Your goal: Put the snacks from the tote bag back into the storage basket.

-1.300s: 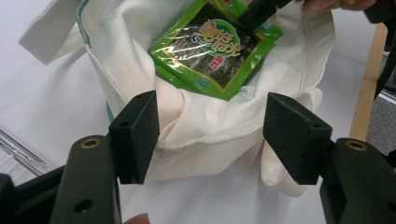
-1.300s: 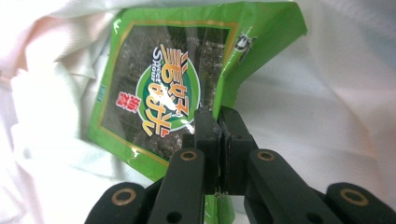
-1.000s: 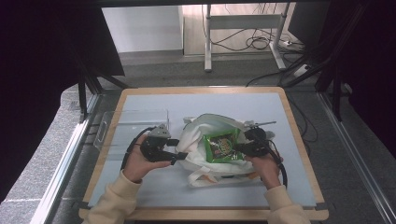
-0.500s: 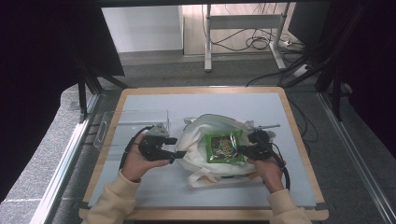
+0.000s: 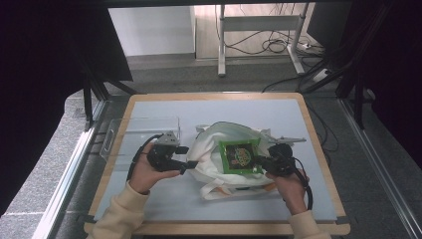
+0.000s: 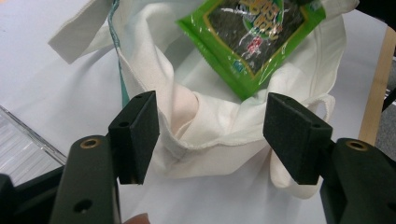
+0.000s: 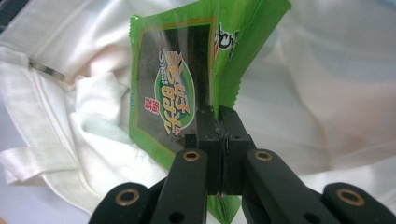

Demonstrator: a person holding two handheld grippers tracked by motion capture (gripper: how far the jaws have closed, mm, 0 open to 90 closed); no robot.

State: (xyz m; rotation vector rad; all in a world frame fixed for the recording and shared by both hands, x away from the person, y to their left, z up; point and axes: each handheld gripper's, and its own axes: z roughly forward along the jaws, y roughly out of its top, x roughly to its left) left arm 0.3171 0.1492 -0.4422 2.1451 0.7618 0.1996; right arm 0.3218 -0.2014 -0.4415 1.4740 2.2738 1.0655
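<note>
Shifted slightly leftward over the white cloth tote bag [image 5: 224, 154], the green foil seaweed packet [image 5: 240, 157] stays clamped in the right claw [image 7: 218, 122], while the left gripper view shows the left claw [image 6: 212, 135] spread apart around the bag's rim.

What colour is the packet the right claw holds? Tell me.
Bright green packet with a dark centre panel; right gripper view.
</note>
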